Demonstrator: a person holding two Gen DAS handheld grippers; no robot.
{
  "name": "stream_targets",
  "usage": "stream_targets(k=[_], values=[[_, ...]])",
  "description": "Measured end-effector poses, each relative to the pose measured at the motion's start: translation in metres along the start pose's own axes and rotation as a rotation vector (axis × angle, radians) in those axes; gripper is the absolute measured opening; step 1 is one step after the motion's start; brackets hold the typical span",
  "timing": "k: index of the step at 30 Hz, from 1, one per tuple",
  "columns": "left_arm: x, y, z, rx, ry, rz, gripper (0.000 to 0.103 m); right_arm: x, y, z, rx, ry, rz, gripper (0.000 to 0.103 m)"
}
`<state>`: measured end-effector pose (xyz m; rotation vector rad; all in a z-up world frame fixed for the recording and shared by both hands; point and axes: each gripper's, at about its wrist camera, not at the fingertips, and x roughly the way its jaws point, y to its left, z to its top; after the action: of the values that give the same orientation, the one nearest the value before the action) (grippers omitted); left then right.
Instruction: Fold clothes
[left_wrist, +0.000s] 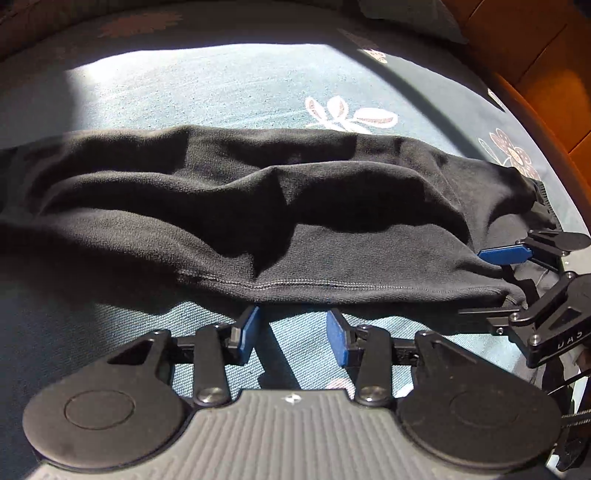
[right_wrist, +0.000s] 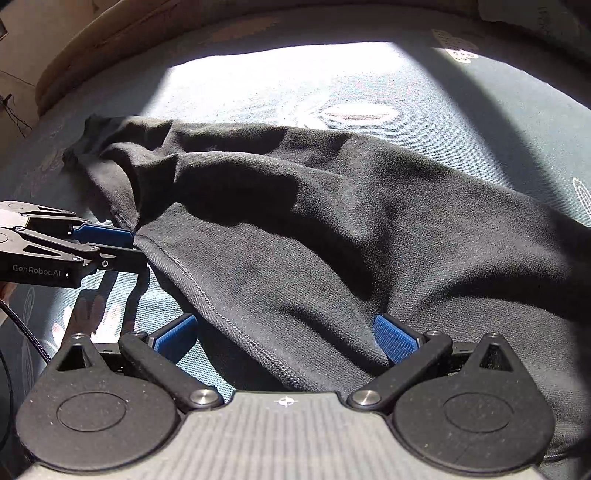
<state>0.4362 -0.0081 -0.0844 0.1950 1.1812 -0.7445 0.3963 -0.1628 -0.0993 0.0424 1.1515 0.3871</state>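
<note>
Black fleece garment (left_wrist: 258, 206) lies bunched on the flowered blue bedcover (left_wrist: 221, 88). Left gripper (left_wrist: 293, 332) gapes empty just short of the hem, right gripper (right_wrist: 284, 339) spread wide over it — grab one layer only and the fold skews.

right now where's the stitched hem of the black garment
In the left wrist view the hem runs across the middle, along the garment's near edge on the blue floral cover, just beyond the left tool's open tips.
</note>
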Motion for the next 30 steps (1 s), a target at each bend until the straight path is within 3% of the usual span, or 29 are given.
stream_targets(k=[3, 5, 8, 12, 16, 22, 24, 26, 28, 30], values=[[-0.012, 0.000, 0.016, 0.043, -0.076, -0.012, 0.042, -0.011, 0.002, -0.002, -0.054, 0.035, 0.020, 0.103], [-0.013, 0.001, 0.032, 0.082, -0.144, -0.037, 0.052, -0.017, -0.007, 0.009, -0.031, 0.020, 0.056, 0.103], [0.012, 0.008, 0.046, 0.076, -0.087, -0.031, 0.054, -0.025, -0.015, 0.037, -0.032, -0.052, 0.045, 0.103], [0.018, 0.009, 0.034, 0.074, -0.059, -0.010, 0.057, -0.025, -0.010, 0.082, -0.106, -0.145, -0.046, 0.103], [0.013, 0.010, 0.016, 0.099, -0.084, -0.014, 0.060, 0.011, 0.017, 0.126, -0.339, -0.178, -0.146, 0.103], [0.011, 0.021, 0.010, 0.056, -0.126, -0.066, 0.063, 0.070, 0.064, 0.156, -0.591, -0.109, -0.050, 0.103], [0.011, 0.022, 0.007, 0.052, -0.143, -0.072, 0.063, 0.086, 0.075, 0.158, -0.681, -0.063, -0.054, 0.103], [0.009, 0.023, 0.005, 0.035, -0.158, -0.077, 0.063, 0.094, 0.074, 0.163, -0.742, -0.083, -0.068, 0.103], [0.005, 0.023, 0.006, 0.023, -0.153, -0.077, 0.063, 0.098, 0.062, 0.179, -0.673, -0.087, -0.082, 0.103], [-0.005, 0.025, 0.011, 0.036, -0.155, -0.063, 0.062, 0.102, 0.049, 0.193, -0.603, -0.102, -0.150, 0.103]])
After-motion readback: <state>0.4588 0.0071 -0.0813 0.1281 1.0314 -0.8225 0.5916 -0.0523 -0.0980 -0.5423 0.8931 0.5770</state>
